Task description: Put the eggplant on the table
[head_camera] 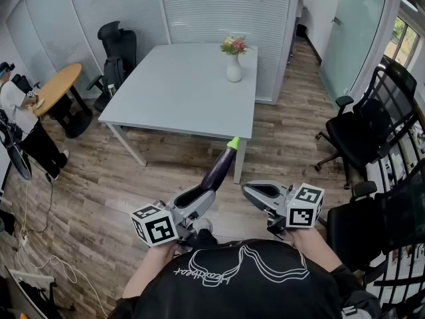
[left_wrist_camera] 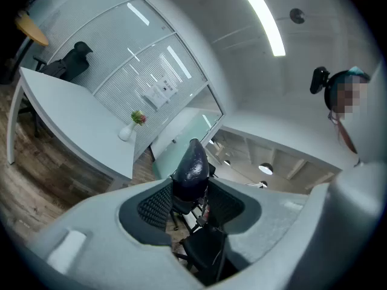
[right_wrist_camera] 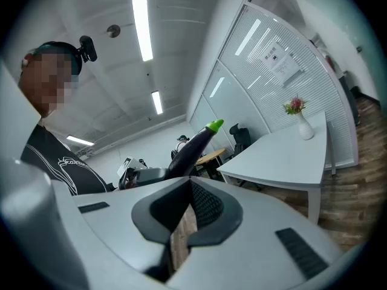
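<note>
Jaws of the left gripper [head_camera: 199, 196] pinch the eggplant [head_camera: 221, 167], its base hidden; right gripper [head_camera: 252, 191] seemingly pressed together.

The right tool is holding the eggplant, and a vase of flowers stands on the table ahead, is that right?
No. The left tool is holding the eggplant, its jaws pressed on the dark end, as the left gripper view shows. The right tool holds nothing. A vase of flowers does stand on the table ahead.
</note>
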Tool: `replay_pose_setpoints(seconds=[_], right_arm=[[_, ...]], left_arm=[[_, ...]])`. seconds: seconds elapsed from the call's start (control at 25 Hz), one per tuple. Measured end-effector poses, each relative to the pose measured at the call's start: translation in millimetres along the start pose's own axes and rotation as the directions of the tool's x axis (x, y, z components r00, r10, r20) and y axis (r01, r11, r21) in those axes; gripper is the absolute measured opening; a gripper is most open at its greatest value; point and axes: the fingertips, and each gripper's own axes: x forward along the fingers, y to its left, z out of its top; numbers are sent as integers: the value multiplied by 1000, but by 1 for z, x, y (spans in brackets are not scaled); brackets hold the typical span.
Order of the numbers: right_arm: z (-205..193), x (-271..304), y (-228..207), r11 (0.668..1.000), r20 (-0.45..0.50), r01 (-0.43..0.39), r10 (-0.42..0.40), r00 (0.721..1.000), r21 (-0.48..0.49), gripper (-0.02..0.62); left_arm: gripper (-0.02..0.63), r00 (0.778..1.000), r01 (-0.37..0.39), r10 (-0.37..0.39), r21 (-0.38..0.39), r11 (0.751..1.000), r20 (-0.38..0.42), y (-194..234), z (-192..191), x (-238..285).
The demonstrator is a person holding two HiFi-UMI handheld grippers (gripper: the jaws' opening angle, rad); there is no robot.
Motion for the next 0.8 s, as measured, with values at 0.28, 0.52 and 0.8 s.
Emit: replay_pose_setpoints(seconds=[0.28,0.52,0.8], right_arm=[[-7,5,1,1000,-12,-9,9,1000,-3,8],[-7,7,-2,1000,-6,-16,16,1000,12,8],[-13,20,-9,999,-20,-13,14,1000,41,8]], left_arm=[[189,1000,-12,12,-4,1000,2,4,-4,-5],[189,1000,-28,28,-19,999,7,7,-6,-6],[189,998,-60,61,-36,998,11,18,-8,-14]])
